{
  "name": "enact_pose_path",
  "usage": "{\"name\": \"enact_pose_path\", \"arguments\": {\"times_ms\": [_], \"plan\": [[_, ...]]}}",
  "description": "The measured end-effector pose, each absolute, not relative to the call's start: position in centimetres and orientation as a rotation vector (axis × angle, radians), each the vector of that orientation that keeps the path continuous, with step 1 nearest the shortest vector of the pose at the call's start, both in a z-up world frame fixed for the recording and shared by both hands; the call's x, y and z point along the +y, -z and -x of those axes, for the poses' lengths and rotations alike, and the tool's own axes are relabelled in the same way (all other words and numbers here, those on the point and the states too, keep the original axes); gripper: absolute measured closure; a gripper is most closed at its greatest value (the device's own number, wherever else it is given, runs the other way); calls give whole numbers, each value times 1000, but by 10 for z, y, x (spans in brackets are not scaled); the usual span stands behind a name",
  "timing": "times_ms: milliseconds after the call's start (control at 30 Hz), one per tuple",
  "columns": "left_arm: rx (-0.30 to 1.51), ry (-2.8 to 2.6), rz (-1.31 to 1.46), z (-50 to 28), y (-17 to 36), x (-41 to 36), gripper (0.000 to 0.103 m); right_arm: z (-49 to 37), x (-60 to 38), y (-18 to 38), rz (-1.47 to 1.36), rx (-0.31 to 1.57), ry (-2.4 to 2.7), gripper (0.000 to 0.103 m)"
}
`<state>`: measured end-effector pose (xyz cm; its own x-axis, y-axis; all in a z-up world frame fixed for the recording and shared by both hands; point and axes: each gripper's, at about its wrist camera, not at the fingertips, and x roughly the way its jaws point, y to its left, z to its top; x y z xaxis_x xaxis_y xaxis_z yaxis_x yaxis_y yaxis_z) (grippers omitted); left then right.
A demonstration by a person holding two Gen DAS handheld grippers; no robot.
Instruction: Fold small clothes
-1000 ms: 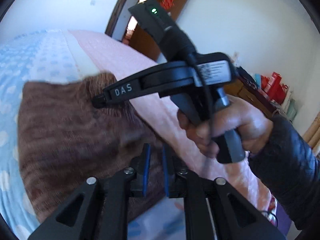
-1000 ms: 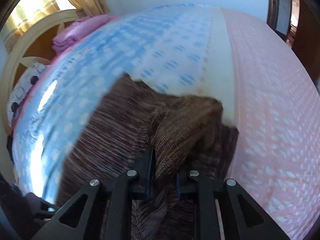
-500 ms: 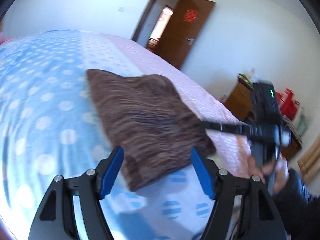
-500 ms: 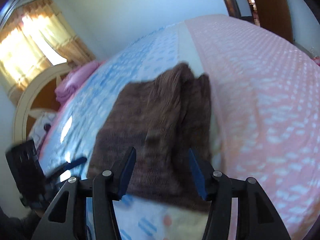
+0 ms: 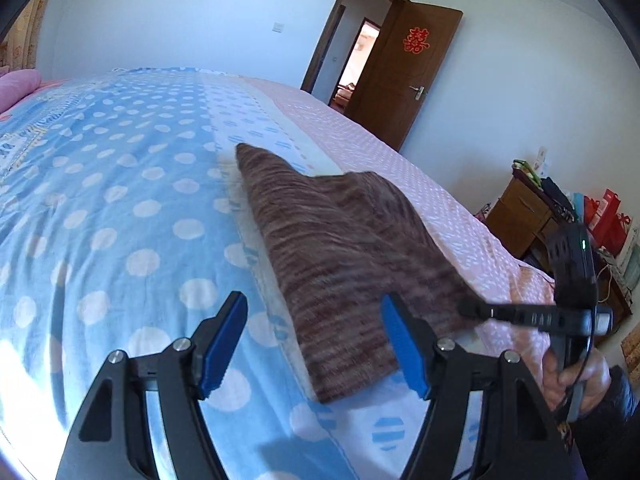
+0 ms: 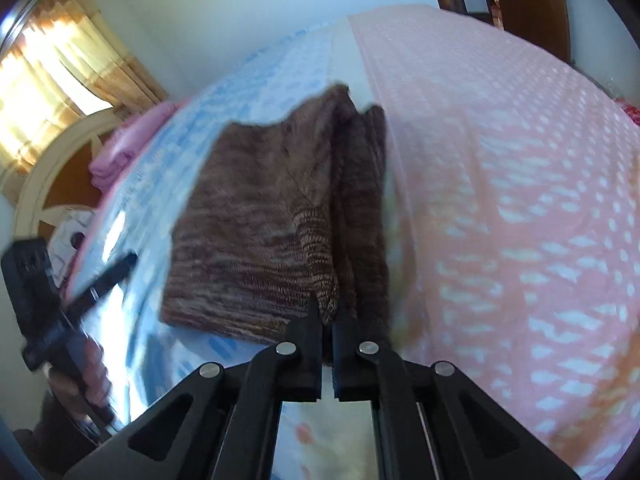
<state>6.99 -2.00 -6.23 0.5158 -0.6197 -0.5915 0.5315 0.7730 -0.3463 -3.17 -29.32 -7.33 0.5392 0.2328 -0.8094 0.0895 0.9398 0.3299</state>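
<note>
Lying folded, brown sweater, beyond left hand-held gripper

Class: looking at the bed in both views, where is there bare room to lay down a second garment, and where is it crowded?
Bare: the blue dotted cover left of the folded sweater, up to the pink pillow, and the pink cover right of it, toward the door. Crowded: the near edge, where the left claw and right claw sit by the sweater.

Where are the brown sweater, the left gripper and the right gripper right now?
brown sweater (image 5: pixel 344 256): left wrist view, middle of the folded knit.
left gripper (image 5: pixel 314 346): left wrist view, midway between the open blue fingers.
right gripper (image 6: pixel 327 322): right wrist view, between the closed fingertips.
</note>
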Motion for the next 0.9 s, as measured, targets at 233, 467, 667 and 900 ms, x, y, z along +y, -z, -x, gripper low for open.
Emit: {"name": "enact_pose_path", "arguments": {"times_ms": [233,467,667,900], "plan": [[747,637,103,-102,61,-33,31,12,-305,26,-355,811,-1,45],[790,551,126,-139,75,-53,31,-103,-292,40,-292,856,-34,43],[843,511,99,-149,92,-70,20,-134,-284,55,-129,906,-33,96],[878,471,121,-154,97,-84,7,-144,-294,65,1,889,90,98]]}}
